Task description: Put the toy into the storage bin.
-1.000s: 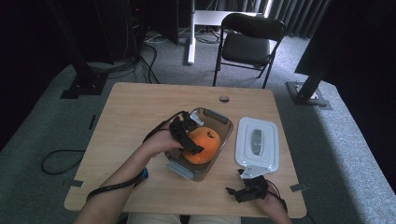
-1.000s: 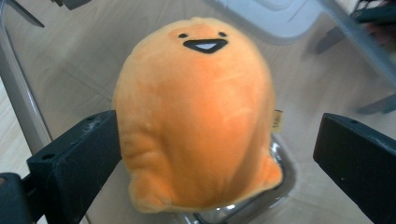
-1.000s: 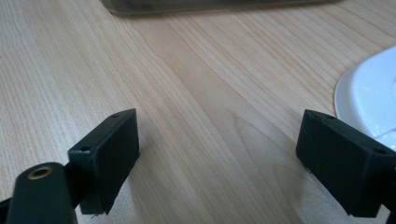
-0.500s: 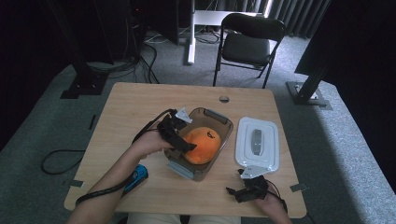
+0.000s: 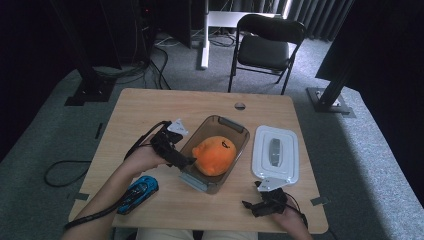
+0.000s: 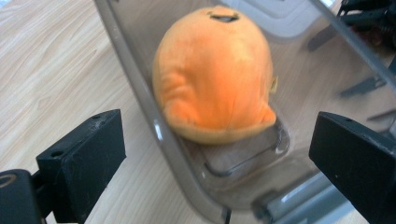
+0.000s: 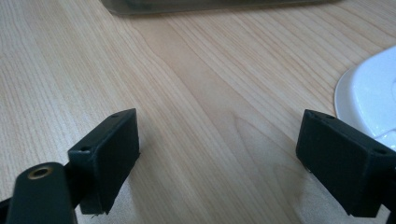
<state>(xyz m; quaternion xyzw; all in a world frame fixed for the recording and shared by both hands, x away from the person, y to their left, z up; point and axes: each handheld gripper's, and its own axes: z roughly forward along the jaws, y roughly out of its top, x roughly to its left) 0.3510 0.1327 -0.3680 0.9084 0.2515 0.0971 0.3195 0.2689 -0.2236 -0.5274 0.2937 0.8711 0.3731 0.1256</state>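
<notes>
An orange plush toy lies inside a clear grey plastic container at the middle of the table. My left gripper is open at the container's left rim, its jaws spread wide with the container wall between them and nothing held. Near the table's front edge, my right gripper rests low over bare wood, open and empty. The container's white lid lies flat just to the right of the container.
A blue toy car lies on the table by the left forearm. A cable trails from the left gripper off the front left. A black folding chair stands beyond the table's far edge. A small round hole sits near the far edge.
My left gripper has let go of the plush toy and drawn back leftward out of the container to its rim. The toy now rests inside. The right gripper stays put.
</notes>
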